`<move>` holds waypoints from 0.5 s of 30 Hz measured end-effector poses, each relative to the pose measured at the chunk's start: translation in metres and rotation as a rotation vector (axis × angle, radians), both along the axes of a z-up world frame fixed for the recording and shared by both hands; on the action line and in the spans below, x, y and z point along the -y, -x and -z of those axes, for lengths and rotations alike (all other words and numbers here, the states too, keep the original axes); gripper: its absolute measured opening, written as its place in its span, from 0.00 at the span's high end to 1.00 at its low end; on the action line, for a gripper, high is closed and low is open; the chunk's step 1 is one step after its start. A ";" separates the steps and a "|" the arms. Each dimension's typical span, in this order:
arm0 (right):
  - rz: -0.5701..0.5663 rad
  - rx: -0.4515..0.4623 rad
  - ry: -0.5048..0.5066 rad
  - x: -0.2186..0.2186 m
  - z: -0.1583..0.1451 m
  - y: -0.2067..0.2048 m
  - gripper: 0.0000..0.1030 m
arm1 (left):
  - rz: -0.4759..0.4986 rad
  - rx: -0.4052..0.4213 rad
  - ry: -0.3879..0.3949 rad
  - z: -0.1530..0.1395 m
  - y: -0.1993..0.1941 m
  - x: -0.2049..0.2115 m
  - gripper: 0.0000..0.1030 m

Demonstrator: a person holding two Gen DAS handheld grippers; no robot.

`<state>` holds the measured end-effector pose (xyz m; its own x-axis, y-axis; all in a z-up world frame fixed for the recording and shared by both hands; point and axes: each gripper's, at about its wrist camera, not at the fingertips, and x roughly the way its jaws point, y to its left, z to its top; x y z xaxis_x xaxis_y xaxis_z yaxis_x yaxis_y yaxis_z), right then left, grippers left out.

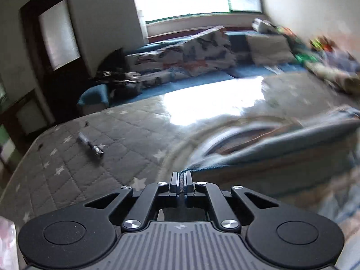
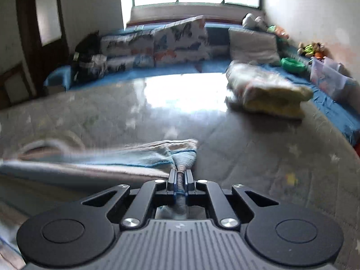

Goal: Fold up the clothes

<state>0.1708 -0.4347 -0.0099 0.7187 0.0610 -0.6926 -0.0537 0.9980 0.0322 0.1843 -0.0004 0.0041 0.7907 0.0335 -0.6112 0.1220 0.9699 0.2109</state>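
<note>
The left tool (image 1: 181,175) is clamped on a thin edge of a light blue cloth (image 1: 258,155), which is pinched between its two fingers; from there the cloth is stretched away to the right, blurred, over the grey quilted bed (image 1: 90,157) with white stars. The right tool (image 2: 180,173) is clamped on a bunched corner of the same light blue cloth (image 2: 126,155), whose dark blue trim is seen at the pinch; the cloth is spread off to the left across the bed (image 2: 258,157). A small grey and black object (image 1: 91,145) is seen lying on the bed, well apart from the cloth. A folded pile of pale yellow and white fabric (image 2: 270,92) is set further back on the bed, near patterned cushions (image 2: 171,42).
</note>
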 end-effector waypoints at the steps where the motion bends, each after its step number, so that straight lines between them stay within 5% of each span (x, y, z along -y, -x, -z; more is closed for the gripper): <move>1: 0.000 0.001 0.001 0.000 0.003 0.002 0.92 | 0.021 -0.007 -0.013 0.001 0.001 0.002 0.91; 6: -0.003 0.008 -0.004 0.003 0.002 0.000 0.86 | 0.025 -0.032 0.143 -0.014 -0.012 -0.016 0.68; 9: -0.004 0.010 0.005 0.001 0.000 -0.004 0.82 | -0.001 -0.047 0.195 -0.015 -0.026 -0.024 0.41; 10: -0.004 0.008 0.004 0.001 0.000 -0.005 0.82 | -0.005 -0.065 0.210 -0.012 -0.030 -0.025 0.40; 12: -0.005 0.003 0.003 0.001 0.002 -0.008 0.82 | 0.002 -0.109 0.248 -0.005 -0.038 -0.026 0.42; 14: -0.008 -0.004 0.006 0.000 0.004 -0.009 0.82 | 0.016 -0.138 0.271 -0.001 -0.038 -0.024 0.78; 15: -0.010 -0.007 0.005 0.000 0.005 -0.009 0.82 | 0.018 -0.137 0.271 -0.001 -0.035 -0.021 0.86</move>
